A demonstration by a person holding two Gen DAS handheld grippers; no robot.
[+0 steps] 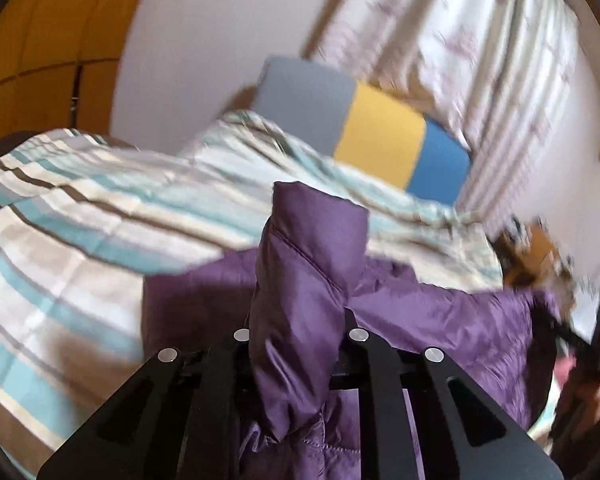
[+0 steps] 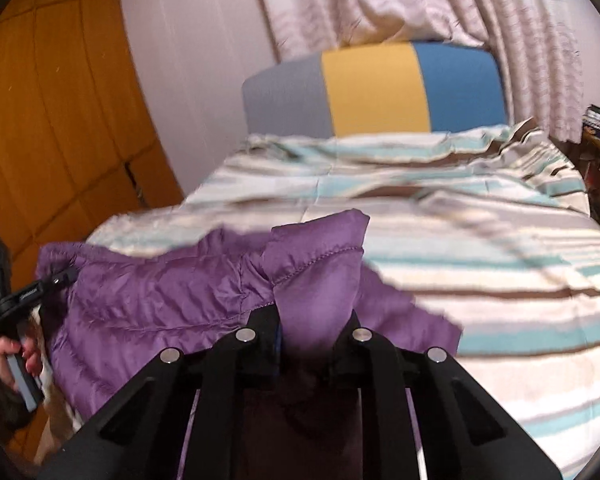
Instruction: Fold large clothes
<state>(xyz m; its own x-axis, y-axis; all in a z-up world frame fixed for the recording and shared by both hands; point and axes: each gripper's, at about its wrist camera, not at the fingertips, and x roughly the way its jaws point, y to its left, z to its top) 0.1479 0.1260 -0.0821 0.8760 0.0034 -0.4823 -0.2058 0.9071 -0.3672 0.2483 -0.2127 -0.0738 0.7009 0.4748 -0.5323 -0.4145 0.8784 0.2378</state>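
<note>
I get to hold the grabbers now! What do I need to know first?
Left gripper: shut on the purple jacket.
Right gripper: shut on another part of the same jacket.
The jacket hangs between the two, partly lifted over the striped bed.
Done: both grips are made.
Left: no neat fold shows yet. Probably carry the held edge across, lay it flat, then let go.
</note>
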